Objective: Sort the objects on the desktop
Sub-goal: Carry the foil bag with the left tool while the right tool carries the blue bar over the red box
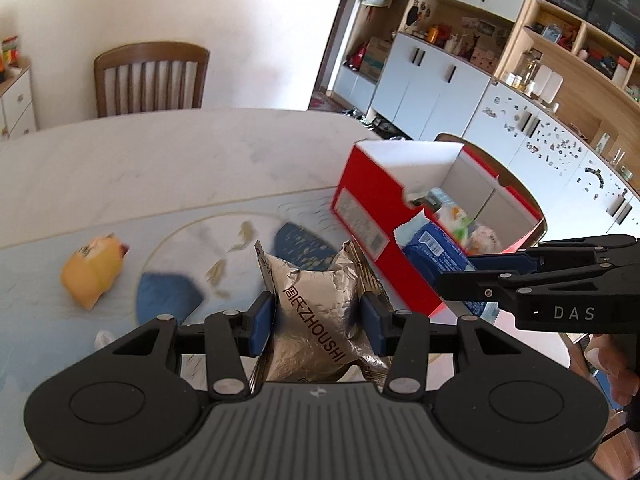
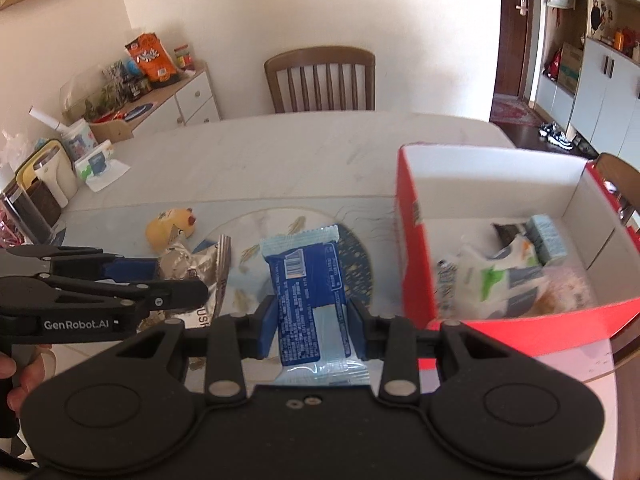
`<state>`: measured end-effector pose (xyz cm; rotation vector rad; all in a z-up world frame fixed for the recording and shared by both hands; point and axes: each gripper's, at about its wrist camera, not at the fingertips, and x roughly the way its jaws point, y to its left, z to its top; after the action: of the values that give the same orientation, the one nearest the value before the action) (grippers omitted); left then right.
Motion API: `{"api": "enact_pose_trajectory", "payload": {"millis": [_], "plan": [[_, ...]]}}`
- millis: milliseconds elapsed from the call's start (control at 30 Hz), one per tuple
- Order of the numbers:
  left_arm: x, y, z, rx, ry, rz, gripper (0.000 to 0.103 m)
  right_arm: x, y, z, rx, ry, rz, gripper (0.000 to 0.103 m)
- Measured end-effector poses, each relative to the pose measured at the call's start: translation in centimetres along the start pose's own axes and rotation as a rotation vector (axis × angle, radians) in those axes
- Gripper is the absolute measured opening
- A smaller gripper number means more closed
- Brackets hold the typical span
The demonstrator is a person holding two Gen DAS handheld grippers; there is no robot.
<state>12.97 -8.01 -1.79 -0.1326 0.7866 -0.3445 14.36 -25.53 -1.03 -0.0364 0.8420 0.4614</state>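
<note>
Left gripper (image 1: 317, 320): fingers clenched on silver snack packet (image 1: 316, 320), lower centre of frame.
Right gripper (image 2: 312, 326): fingers grasping blue wafer packet (image 2: 308, 280), left of red box (image 2: 416, 264).
Desk (image 1: 160, 168): yellow toy (image 1: 94, 272) at left.

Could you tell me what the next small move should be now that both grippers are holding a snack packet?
Probably carry the right gripper over the red box and release there: it grips the blue packet just beside the box, which already holds other packets. The left gripper, holding the silver packet, could follow.
</note>
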Motion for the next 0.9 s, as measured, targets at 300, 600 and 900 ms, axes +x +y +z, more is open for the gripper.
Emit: {"api": "enact_pose_trajectory", "payload": {"millis": [300,600,900], "plan": [[1.5,-4.5,3.3,0.052,-0.055,-0.013,0.046,-1.9,-4.6,1.5,0.01,-0.07,-0.007,0.036],[4.6,-9.1,6.1,0.095,-0.041,-0.042,0.046,-2.9,-10.5,2.3,0.052,-0.089,-0.055,0.036],[8.7,-13.0,8.6,0.15,-0.002,-0.06,0.046,-3.0,-15.1,2.4,0.082,-0.097,-0.095,0.036]]}}
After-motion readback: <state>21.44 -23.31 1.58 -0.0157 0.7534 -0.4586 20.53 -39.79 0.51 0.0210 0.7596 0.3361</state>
